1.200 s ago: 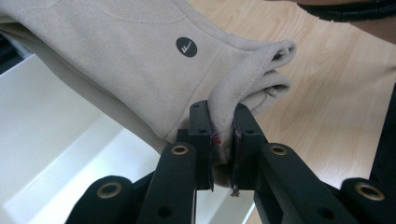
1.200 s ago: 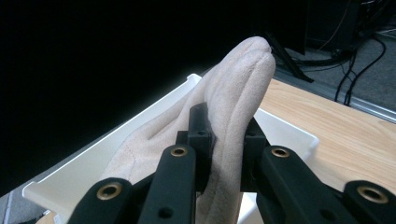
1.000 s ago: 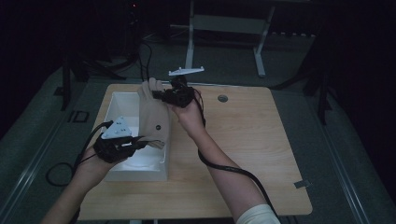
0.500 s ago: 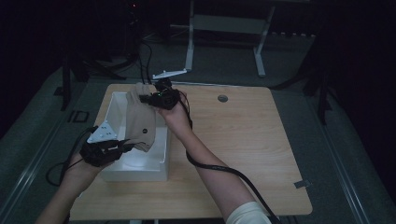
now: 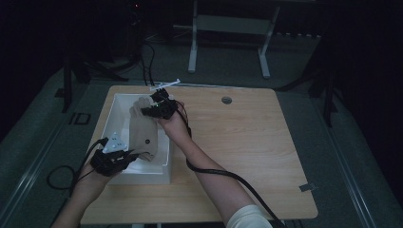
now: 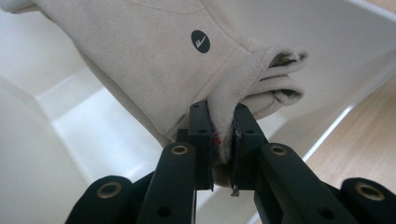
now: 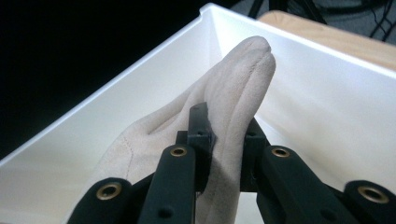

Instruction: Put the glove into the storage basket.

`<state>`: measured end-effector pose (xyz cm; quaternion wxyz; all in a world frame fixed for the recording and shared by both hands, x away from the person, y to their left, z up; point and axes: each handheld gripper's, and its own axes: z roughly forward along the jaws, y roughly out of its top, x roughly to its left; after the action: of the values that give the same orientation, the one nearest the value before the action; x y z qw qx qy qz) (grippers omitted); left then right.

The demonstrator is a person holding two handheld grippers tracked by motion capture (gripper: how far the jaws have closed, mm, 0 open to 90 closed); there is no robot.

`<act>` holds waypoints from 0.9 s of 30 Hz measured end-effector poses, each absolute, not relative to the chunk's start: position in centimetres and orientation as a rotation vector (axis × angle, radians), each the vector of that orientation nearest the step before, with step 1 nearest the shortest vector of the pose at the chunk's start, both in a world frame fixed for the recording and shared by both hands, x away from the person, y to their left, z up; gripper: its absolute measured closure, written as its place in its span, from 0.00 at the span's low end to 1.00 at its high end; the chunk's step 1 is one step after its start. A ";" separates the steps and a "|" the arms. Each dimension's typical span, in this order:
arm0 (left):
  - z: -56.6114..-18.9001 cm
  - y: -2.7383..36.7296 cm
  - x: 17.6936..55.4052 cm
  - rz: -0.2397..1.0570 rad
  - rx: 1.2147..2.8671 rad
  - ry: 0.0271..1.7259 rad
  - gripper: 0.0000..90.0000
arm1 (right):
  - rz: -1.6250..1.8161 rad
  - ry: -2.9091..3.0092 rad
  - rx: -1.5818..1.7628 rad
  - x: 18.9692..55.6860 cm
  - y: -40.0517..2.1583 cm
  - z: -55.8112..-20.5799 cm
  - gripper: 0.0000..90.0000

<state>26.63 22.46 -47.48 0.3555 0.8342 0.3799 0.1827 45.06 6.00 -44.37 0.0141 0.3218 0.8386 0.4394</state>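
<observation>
While the white bin (image 5: 161,168) is standing on the left part of the wooden table (image 5: 247,152), a beige suede glove (image 5: 142,130) is hanging stretched over its inside, held at both ends. The left gripper (image 5: 127,156) is keeping its fingers (image 6: 201,140) almost closed on the cuff edge of the glove (image 6: 154,70); the folded cuff is bulging out just past the fingertips, and a small dark round logo (image 6: 200,41) is sitting on the suede a little beyond them. Under and beside these fingers the white floor and walls of the bin (image 6: 56,116) are showing. The right gripper (image 5: 151,107) is pinching the finger end of the glove (image 7: 233,93) between its narrowly closed fingers (image 7: 198,135), and the rounded glove tip is rising past them, toward the far corner of the bin (image 7: 299,65). The glove is the one thing I can see inside the bin.
</observation>
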 end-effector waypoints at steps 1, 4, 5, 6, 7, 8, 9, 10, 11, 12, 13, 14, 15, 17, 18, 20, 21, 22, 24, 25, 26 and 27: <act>-47.8 22.5 26.7 0.457 2.151 0.989 0.91 | 1.355 2.618 1.008 45.1 6.0 -44.6 0.89; -48.5 22.6 26.7 0.443 2.134 1.000 0.91 | 1.316 2.638 1.035 45.3 5.9 -45.2 0.89; -48.6 22.7 26.6 0.443 2.134 1.002 0.91 | 1.318 2.644 1.030 45.3 5.9 -45.2 0.89; -48.8 22.7 26.6 0.433 2.131 1.003 0.91 | 1.293 2.652 1.022 45.2 6.0 -45.2 0.89; -48.8 22.7 26.6 0.433 2.131 1.003 0.91 | 1.293 2.652 1.022 45.2 6.0 -45.2 0.89; -49.1 22.8 26.6 0.427 2.124 1.008 0.91 | 1.265 2.658 1.014 45.2 6.0 -45.3 0.89; -49.3 22.8 26.6 0.416 2.123 1.011 0.91 | 1.230 2.667 0.991 45.0 6.2 -45.3 0.89; -49.4 22.8 26.6 0.421 2.124 1.013 0.91 | 1.211 2.676 0.983 44.9 6.3 -45.3 0.89; -49.5 22.8 26.6 0.429 2.128 1.008 0.91 | 1.185 2.677 0.969 44.9 6.5 -45.3 0.89; -49.5 22.7 26.6 0.425 2.129 1.005 0.91 | 1.159 2.678 0.965 44.8 6.7 -45.3 0.89; -49.5 22.7 26.6 0.427 2.129 1.005 0.91 | 1.150 2.680 0.964 44.8 6.8 -45.4 0.89; -49.6 22.6 26.6 0.428 2.129 1.005 0.91 | 1.142 2.680 0.967 44.9 6.8 -45.4 0.89; -49.7 22.5 26.7 0.429 2.134 1.004 0.91 | 1.132 2.679 0.968 44.9 6.9 -45.4 0.89; -49.8 22.4 26.8 0.438 2.137 1.004 0.91 | 1.106 2.685 0.965 44.9 7.0 -45.4 0.88; -49.9 22.3 26.8 0.436 2.138 1.006 0.91 | 1.091 2.683 0.962 44.9 7.1 -45.4 0.88; -49.9 22.3 26.8 0.439 2.140 1.007 0.91 | 1.080 2.687 0.961 44.9 7.2 -45.4 0.88; -49.9 22.3 26.9 0.441 2.140 1.009 0.91 | 1.075 2.688 0.961 44.9 7.3 -45.4 0.88; -49.9 22.3 26.9 0.439 2.147 1.009 0.90 | 1.071 2.688 0.960 44.9 7.3 -45.4 0.87; -49.9 22.2 27.1 0.429 2.168 1.023 0.88 | 1.052 2.708 0.965 45.1 7.4 -45.4 0.79; -50.0 22.1 27.1 0.443 2.179 1.033 0.84 | 1.058 2.707 0.971 45.1 7.4 -45.4 0.72; -50.0 22.0 27.1 0.455 2.180 1.040 0.78 | 1.061 2.695 0.973 45.1 7.4 -45.3 0.66; -50.0 21.9 27.1 0.453 2.178 1.046 0.74 | 1.056 2.686 0.972 45.1 7.4 -45.3 0.64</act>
<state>27.15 21.92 -50.04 0.3350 0.8349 0.4008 0.1735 45.14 7.42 -45.27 0.0480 0.3187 0.8810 0.3463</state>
